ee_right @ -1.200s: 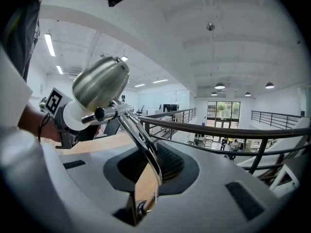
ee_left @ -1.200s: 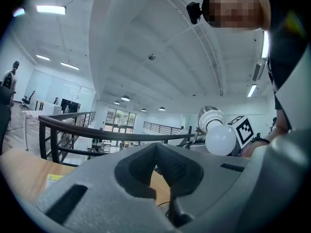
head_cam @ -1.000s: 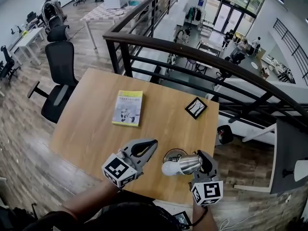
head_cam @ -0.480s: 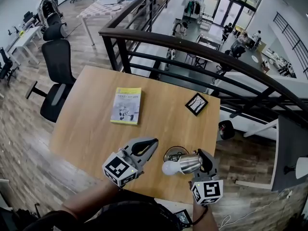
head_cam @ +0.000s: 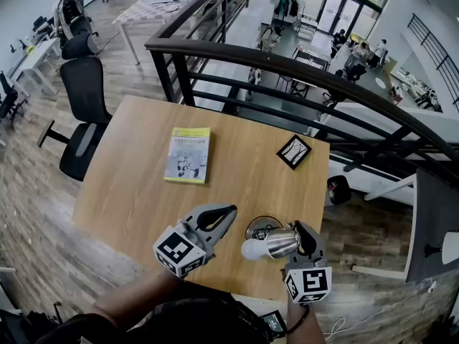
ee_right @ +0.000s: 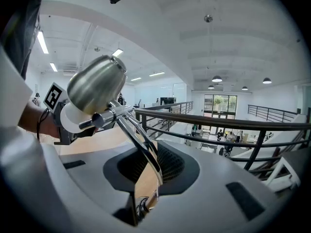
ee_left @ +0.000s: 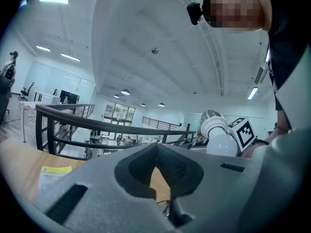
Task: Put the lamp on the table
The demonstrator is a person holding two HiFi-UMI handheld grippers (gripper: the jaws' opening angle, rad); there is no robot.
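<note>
Right gripper (ee_right: pixel 151 152): ribbed dark jaw pads pinched on the lamp (ee_right: pixel 97 84) by its thin chrome rods. The brushed-metal bell-shaped shade sits just above and left of the jaws, with a round white bulb at its mouth. In the head view the lamp (head_cam: pixel 276 244) lies sideways just left of the right gripper (head_cam: pixel 300 229), bulb end aimed at the left gripper (head_cam: pixel 228 211). Its round base ring is just ahead of the shade, over the near edge of the table (head_cam: pixel 136 192); can't tell if it touches. In the left gripper view, the left gripper's (ee_left: pixel 156 149) grey moulded jaws are pressed together at the tips with nothing between them. The lamp's bulb shows up and to its right. The table is smooth light wood, rectangular. Further ahead of the left gripper lies a flat, thin, yellow-topped book (head_cam: pixel 188 155). Ahead of the right gripper is a small black-framed square (head_cam: pixel 293 152), set cornerwise. Beyond the table's far edge runs a curved dark metal railing (head_cam: pixel 287 70).
</note>
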